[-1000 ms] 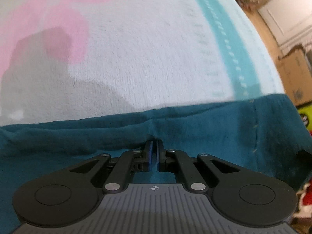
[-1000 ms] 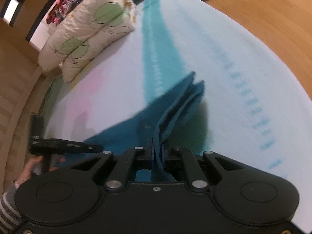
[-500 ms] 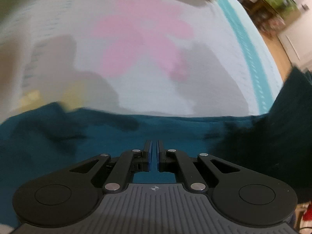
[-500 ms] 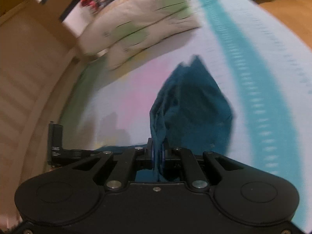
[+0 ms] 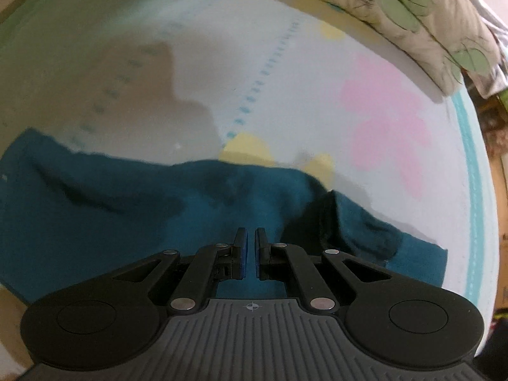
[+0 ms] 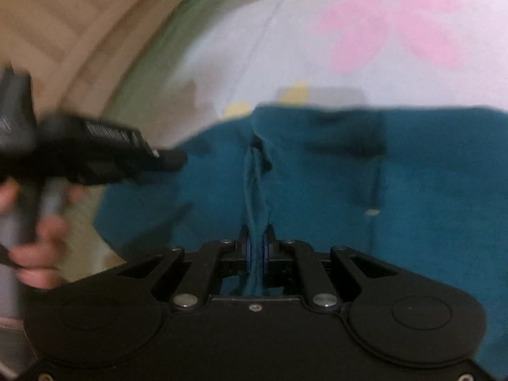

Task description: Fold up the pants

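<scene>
Teal pants (image 5: 133,203) lie spread across a white bed cover with pink and yellow shapes. My left gripper (image 5: 250,238) hovers just above the cloth with its jaws nearly together and nothing between them. My right gripper (image 6: 257,238) is shut on a bunched fold of the pants (image 6: 412,174), which rises from the pads (image 6: 270,241) as a ridge. The left gripper also shows in the right wrist view (image 6: 171,158), held in a hand at the left, over the pants' left part.
Stacked pillows (image 5: 412,16) with green circles lie at the bed's far right end. A teal stripe (image 5: 476,190) runs along the bed's right edge. A wooden bed frame (image 6: 79,31) rises beyond the left side.
Both grippers have swung over the bed. The right one has carried its pinched fold across, so the pants now lie spread below it. The left gripper now holds nothing.
</scene>
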